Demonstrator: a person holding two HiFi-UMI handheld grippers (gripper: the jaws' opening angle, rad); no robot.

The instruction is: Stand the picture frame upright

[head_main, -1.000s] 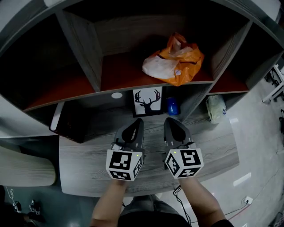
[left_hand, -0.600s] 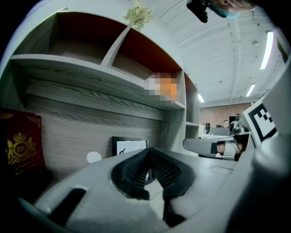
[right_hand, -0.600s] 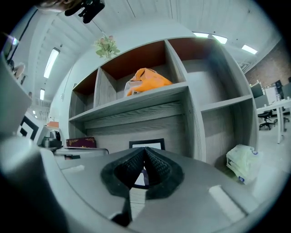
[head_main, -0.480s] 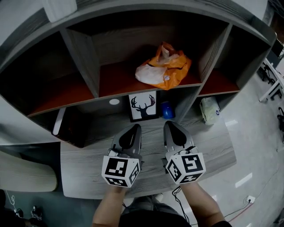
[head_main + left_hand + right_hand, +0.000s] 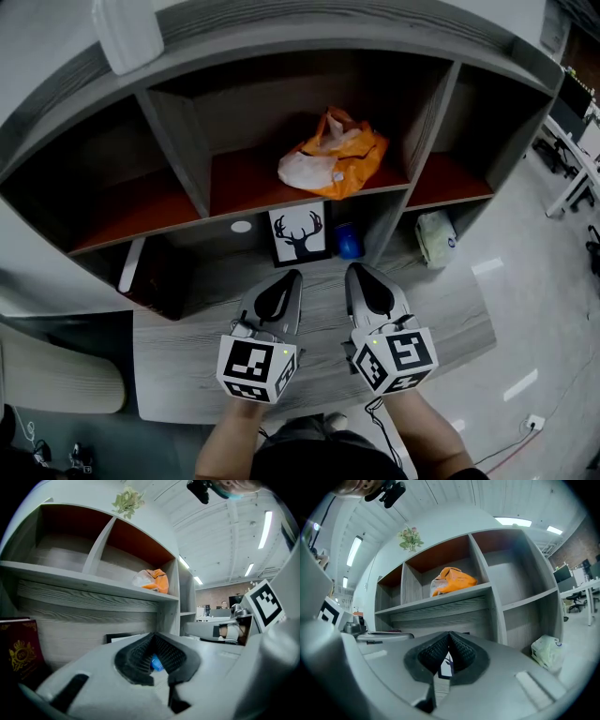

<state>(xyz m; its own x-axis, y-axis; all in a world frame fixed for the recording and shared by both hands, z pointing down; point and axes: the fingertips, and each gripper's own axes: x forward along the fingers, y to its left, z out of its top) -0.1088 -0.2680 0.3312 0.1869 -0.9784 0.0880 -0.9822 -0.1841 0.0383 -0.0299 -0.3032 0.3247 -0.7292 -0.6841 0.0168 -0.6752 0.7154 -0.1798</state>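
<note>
A grey shelf unit (image 5: 184,155) with reddish-brown boards rises from the back edge of the grey wood-grain bench (image 5: 187,342). An orange and white plastic bag (image 5: 333,155) lies crumpled in the middle compartment.

Over the front half of the bench, the left gripper (image 5: 292,275) and the right gripper (image 5: 354,268) are held side by side, apart from each other, both pointing level at the shelf. The fingers (image 5: 138,653) of the left gripper are closed together with nothing between them. So are those of the right gripper.

A pale packet (image 5: 434,236) sits at the bench's back right corner. A dark red book (image 5: 18,648) stands at the back left.

The picture frame (image 5: 299,234), which shows a black deer head on white, stands upright at the middle of the back edge, against the panel under the middle compartment. It is well clear of both grippers. A small blue object (image 5: 348,242) sits just to its right.
</note>
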